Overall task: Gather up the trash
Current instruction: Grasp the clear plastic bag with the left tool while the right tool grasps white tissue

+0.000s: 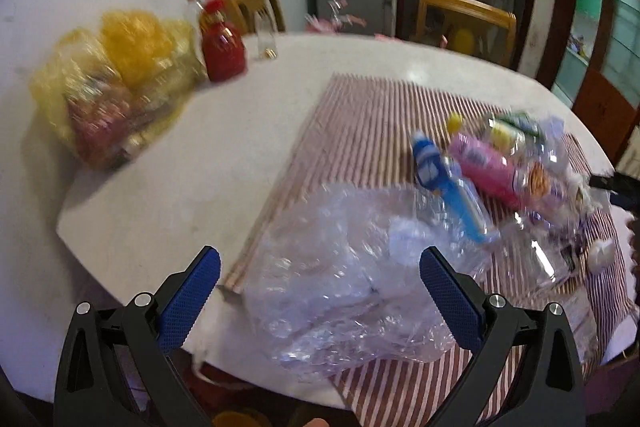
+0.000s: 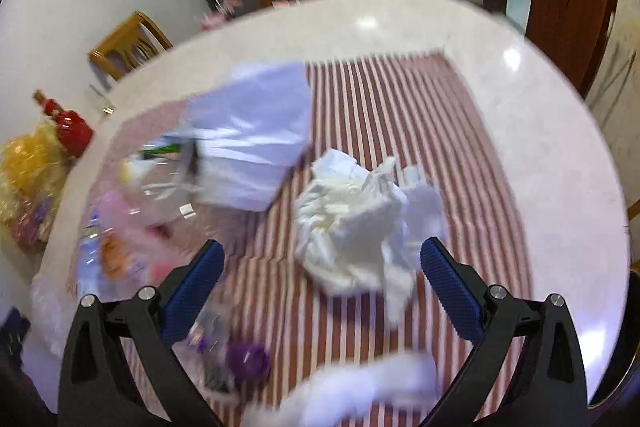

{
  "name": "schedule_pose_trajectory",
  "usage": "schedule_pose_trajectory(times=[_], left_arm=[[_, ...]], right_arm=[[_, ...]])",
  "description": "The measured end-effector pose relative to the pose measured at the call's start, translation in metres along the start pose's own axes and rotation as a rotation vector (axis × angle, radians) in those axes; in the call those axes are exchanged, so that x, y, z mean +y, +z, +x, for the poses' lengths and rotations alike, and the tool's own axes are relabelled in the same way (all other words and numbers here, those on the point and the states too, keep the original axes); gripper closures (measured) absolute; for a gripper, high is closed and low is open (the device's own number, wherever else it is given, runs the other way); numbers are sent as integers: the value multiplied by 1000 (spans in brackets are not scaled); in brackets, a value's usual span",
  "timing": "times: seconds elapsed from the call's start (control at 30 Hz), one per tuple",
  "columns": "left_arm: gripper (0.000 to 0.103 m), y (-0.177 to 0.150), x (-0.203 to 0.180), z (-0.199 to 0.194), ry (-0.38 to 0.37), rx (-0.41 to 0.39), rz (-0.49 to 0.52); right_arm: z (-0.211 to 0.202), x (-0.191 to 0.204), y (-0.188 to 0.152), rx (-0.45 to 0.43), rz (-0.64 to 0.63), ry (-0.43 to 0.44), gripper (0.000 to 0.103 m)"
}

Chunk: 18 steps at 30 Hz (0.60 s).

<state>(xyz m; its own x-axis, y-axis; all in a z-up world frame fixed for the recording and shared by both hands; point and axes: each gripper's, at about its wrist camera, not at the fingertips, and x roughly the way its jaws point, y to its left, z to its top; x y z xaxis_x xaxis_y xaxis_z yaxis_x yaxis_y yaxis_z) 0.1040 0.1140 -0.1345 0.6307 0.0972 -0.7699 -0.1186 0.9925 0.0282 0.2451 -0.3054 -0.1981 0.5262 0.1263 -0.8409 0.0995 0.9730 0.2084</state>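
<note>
Motion-blurred crumpled white tissue and clear plastic bag lie before wide-open, empty right gripper and left gripper.

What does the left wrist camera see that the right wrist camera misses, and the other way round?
Only the left wrist view shows the left gripper, open above a crumpled clear plastic bag, and sharply the blue bottle and pink bottle. Only the right wrist view shows the right gripper, open over a crumpled white paper wad, and a purple cap. Both show the striped cloth, red bottle, yellow bag and white table.
</note>
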Motion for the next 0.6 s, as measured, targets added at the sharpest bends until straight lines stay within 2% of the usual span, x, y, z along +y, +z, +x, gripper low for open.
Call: schedule_pose_trajectory(times=[0.07, 0.13, 0.17, 0.2, 0.23, 0.3, 0.43, 0.47, 0.5, 0.6], left_arm=[[6, 0, -5, 11, -55, 34, 13], [6, 0, -14, 21, -82, 42, 30], [6, 0, -18, 28, -80, 53, 39], [6, 0, -22, 38, -74, 72, 46], [6, 1, -25, 44, -69, 86, 49], [6, 1, -31, 56, -56, 99, 46], [6, 2, -33, 71, -36, 103, 21], [15, 3, -32, 74, -53, 108, 13], [46, 5, -32, 76, -77, 113, 11], [85, 8, -29, 76, -94, 122, 20]], right_arm=[[15, -1, 5, 26, 1, -25, 4], [25, 1, 8, 42, -17, -45, 11], [30, 2, 9, 59, -25, -51, 33], [33, 2, 10, 78, -26, -53, 49], [36, 1, 12, 98, -24, -55, 49], [33, 2, 11, 105, -28, -47, 64], [15, 3, 5, 84, -10, 4, 69], [10, 1, 3, 76, 0, 23, 69], [3, 1, 0, 66, 6, 35, 69], [-15, 0, -8, 34, 19, 53, 68]])
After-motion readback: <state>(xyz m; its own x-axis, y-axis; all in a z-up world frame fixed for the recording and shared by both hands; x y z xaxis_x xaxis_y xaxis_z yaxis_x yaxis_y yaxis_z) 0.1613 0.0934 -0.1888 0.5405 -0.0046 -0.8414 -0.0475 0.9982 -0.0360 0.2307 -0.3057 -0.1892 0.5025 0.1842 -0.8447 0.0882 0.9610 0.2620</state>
